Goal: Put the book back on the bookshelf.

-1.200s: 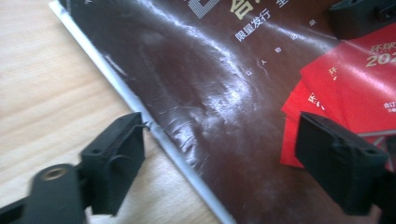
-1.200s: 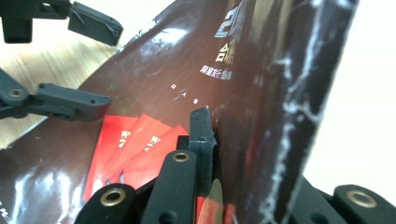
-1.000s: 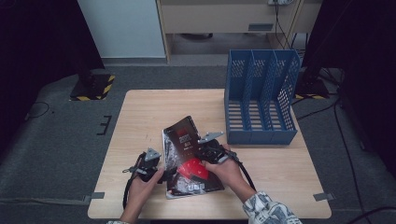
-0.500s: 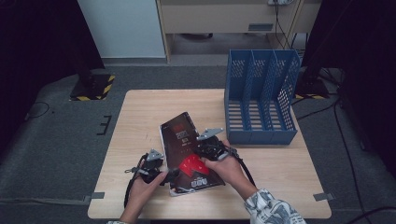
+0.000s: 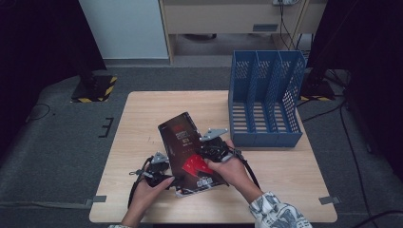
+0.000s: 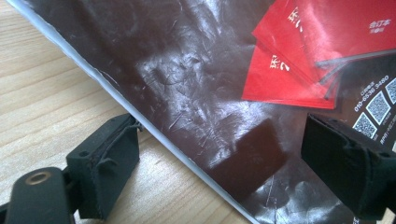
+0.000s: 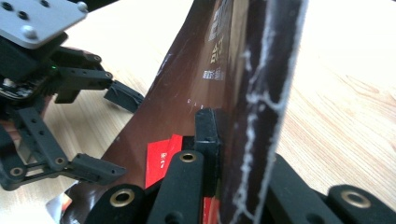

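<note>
1. where the high view shows the wooden worktop, a dark glossy magazine lies slanted in the lower middle of the frame, its near end by the person's hands
2. the right tool sits at the magazine's right edge, just right of centre in the high view, with its jaws clamped tight on the magazine
3. in the right gripper view the magazine runs edge-on up the middle of the frame, tilted up off the worktop, pinched between the two black jaws at the bottom
4. the left tool is at the magazine's left edge, lower left of centre in the high view, jaws spread wide and gripping nothing
5. in the left gripper view the magazine's cover fills the upper right of the frame, its pale edge running diagonally between the two jaws, with bare worktop at left
6. red printed cards show on the cover at upper right of that view
7. a blue file rack stands at the right of the worktop in the high view, apart from the magazine
</note>
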Demonstrator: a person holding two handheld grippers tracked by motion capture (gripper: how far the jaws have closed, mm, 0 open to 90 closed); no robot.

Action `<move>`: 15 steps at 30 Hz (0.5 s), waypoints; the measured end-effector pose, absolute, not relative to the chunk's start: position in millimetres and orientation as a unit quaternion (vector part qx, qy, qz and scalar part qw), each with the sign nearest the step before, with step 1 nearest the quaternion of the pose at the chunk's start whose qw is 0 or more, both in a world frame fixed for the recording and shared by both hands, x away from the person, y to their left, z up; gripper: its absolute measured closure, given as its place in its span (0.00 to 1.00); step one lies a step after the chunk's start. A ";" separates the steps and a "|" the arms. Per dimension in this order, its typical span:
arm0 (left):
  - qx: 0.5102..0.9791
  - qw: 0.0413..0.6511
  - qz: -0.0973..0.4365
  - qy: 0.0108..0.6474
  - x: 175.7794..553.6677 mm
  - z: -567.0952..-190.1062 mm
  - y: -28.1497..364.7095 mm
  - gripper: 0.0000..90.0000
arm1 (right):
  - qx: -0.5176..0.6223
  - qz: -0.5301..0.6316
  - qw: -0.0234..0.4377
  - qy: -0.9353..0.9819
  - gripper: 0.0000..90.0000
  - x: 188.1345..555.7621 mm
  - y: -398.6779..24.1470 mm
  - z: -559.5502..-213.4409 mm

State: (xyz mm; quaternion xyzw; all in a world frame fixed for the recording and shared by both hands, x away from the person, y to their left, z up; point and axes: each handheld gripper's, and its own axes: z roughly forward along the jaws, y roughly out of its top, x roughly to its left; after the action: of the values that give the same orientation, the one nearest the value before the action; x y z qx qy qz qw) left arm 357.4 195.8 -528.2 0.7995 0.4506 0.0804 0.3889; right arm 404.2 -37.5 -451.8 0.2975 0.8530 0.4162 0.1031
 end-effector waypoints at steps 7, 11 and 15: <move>0.799 0.390 0.081 0.451 358.5 -527.3 196.5 0.13 | 0.288 0.429 0.104 0.850 0.97 402.6 -40.5 -442.7; 0.796 0.396 0.087 0.450 359.6 -526.4 198.6 0.14 | 0.285 0.437 0.102 0.847 0.97 400.9 -41.6 -436.8; 0.795 0.403 0.078 0.447 360.3 -527.3 197.6 0.14 | 0.281 0.443 0.100 0.845 0.97 399.9 -41.2 -431.4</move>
State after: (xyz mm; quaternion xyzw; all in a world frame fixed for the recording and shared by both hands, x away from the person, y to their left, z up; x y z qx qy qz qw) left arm 360.3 197.6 -527.3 0.7947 0.4470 0.0778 0.4032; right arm 399.9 -41.2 -431.4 0.2814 0.8454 0.4428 0.1000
